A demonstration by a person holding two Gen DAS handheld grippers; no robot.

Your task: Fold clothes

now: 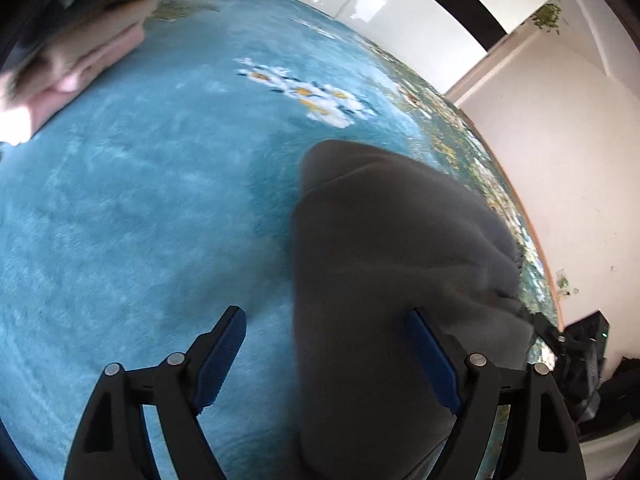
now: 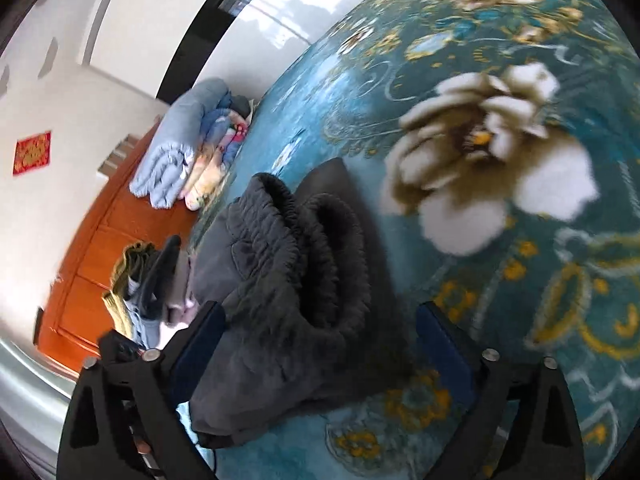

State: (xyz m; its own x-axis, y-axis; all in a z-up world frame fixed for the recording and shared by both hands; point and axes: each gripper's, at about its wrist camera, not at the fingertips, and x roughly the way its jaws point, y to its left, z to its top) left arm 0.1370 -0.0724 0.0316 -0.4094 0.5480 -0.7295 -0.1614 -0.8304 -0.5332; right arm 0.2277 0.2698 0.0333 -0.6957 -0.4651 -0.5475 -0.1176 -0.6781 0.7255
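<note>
A dark grey fleece garment (image 1: 392,280) lies folded on the teal flowered blanket (image 1: 140,220). My left gripper (image 1: 328,356) is open above its near end, with the left edge of the cloth between the blue pads. In the right wrist view the same grey garment (image 2: 288,300) shows its gathered elastic waistband. My right gripper (image 2: 320,344) is open, its jaws standing to either side of the garment's near part, holding nothing.
A folded stack with pink and beige cloth under a dark piece (image 1: 80,40) sits at the far left. Rolled light blue bedding (image 2: 180,140) and a pile of mixed clothes (image 2: 140,288) lie by an orange wooden headboard (image 2: 100,248). White walls stand beyond the bed edge.
</note>
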